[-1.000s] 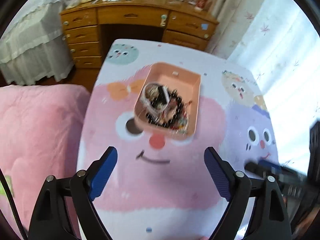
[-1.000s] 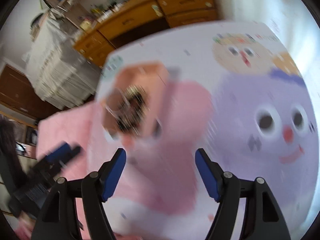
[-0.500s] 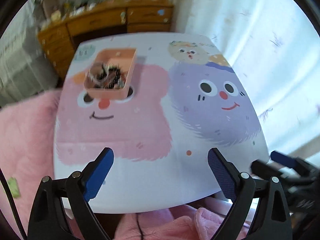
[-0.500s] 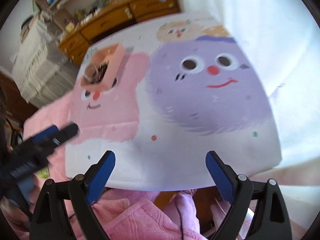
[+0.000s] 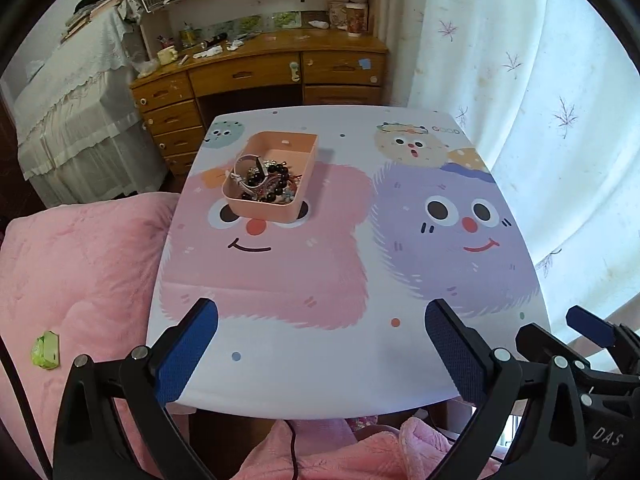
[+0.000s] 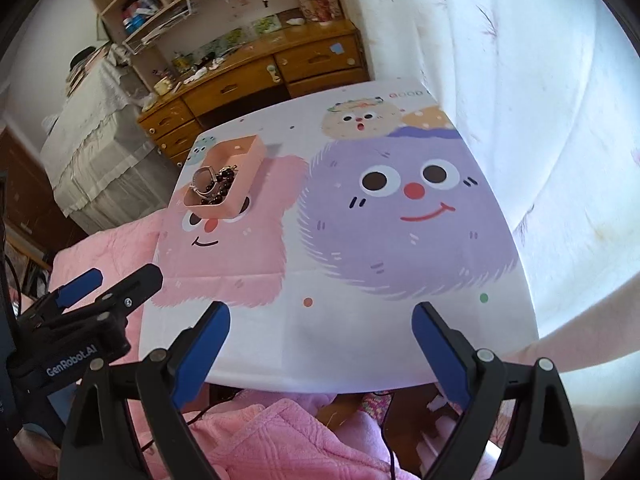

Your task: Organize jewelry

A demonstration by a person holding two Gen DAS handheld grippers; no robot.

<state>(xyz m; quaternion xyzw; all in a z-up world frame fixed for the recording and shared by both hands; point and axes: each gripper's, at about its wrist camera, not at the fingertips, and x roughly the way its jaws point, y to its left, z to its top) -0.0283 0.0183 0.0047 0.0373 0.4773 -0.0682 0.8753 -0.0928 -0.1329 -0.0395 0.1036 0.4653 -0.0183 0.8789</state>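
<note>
Peach-pink, a rectangular plastic tray (image 5: 276,209) holds a tangled heap of jewelry (image 5: 264,184): dark round beads, a silvery bangle, thin chains. It sits on the far left of the cartoon-printed desk (image 5: 344,360). Left hand-held gripper (image 5: 322,348) and right hand-held gripper (image 6: 320,346), jaws just widened, gape empty over the near edge.

A wooden dresser (image 5: 260,76) with rows of drawers stands against the far wall, its top cluttered with small items, among them a pale mug (image 5: 167,55). Above it hang shelves (image 6: 168,4) crowded with books and bottles. To the left a white lace-edged cloth (image 5: 76,116) drapes over furniture. A sheer white curtain (image 5: 520,92) with sprig prints fills the right side. A pink quilted blanket (image 5: 80,264) lies at lower left, with a small green packet (image 5: 45,350) on it.
</note>
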